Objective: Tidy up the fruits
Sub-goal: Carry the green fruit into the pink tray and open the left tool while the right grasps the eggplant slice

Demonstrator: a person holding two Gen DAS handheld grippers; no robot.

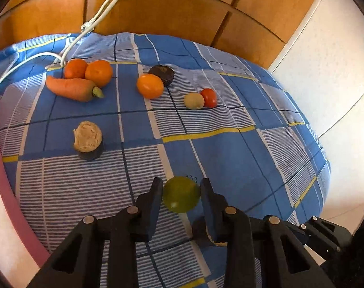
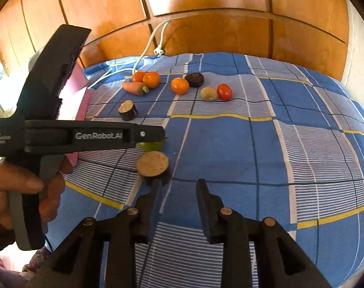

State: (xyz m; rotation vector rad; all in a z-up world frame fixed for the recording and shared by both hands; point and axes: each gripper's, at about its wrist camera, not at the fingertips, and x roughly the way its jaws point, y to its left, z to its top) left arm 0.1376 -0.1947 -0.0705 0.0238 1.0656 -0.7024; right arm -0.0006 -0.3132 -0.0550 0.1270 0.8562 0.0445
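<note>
Sideways, "GenRobot.AI" marks left tongs (image 2: pixel 157 141) gripping green fruit (image 1: pixel 181 194).

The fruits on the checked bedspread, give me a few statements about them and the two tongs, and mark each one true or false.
1. The left tongs have a green fruit between their fingers. True.
2. The right tongs grip an orange. False: nothing sits between their fingers, which stand apart over the bedspread.
3. The carrot lies touching two oranges. True.
4. The red tomato sits alone, far from any other item. False: it sits right beside a kiwi.
5. A white cable runs onto the bedspread toward the oranges. True.
</note>
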